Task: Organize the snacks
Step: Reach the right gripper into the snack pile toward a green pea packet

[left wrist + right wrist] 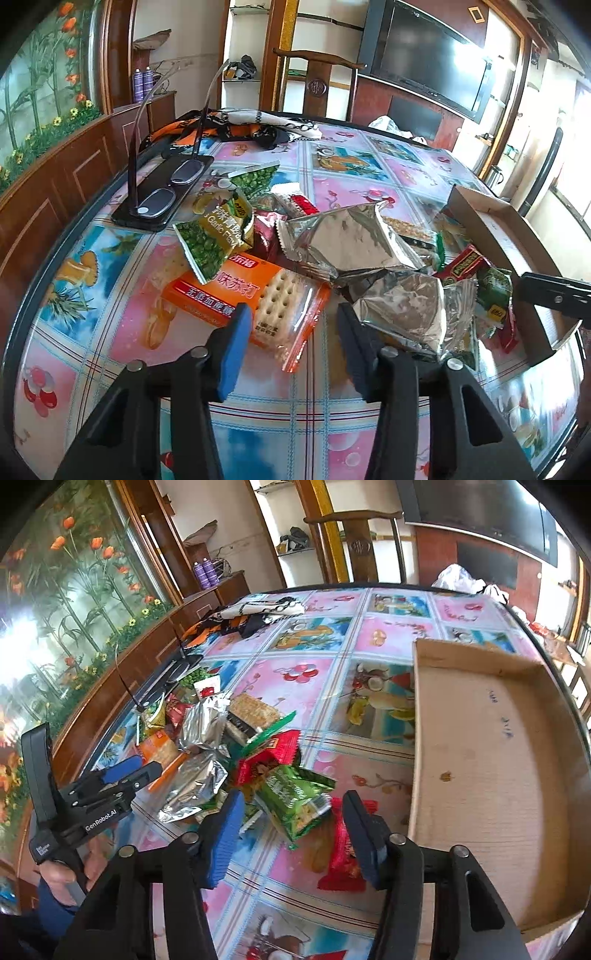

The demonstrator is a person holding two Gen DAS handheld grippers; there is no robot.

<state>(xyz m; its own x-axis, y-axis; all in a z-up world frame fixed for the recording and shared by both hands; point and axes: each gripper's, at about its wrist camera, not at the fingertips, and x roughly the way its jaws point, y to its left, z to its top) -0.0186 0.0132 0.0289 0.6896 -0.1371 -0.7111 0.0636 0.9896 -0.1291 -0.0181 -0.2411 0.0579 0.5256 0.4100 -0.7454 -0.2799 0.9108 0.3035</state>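
Two grippers hang over a heap of snack packets on the table with its picture-printed cloth. The left gripper has its jaws apart and holds nothing; its blue-padded finger stands just at the orange cracker packet, which lies toward the table's near edge. Beside it are green pea packets and crumpled silver foil wrappers. The right gripper is also spread wide with nothing between its fingers, poised above a green snack packet and a red packet that lies partly under it. The cardboard box sits at the table's right edge, just beside the heap, with only stains and pen marks showing on its floor. Toward the left edge a pair of glasses rests on a dark flat case, and a patterned cloth is bunched at the far edge.
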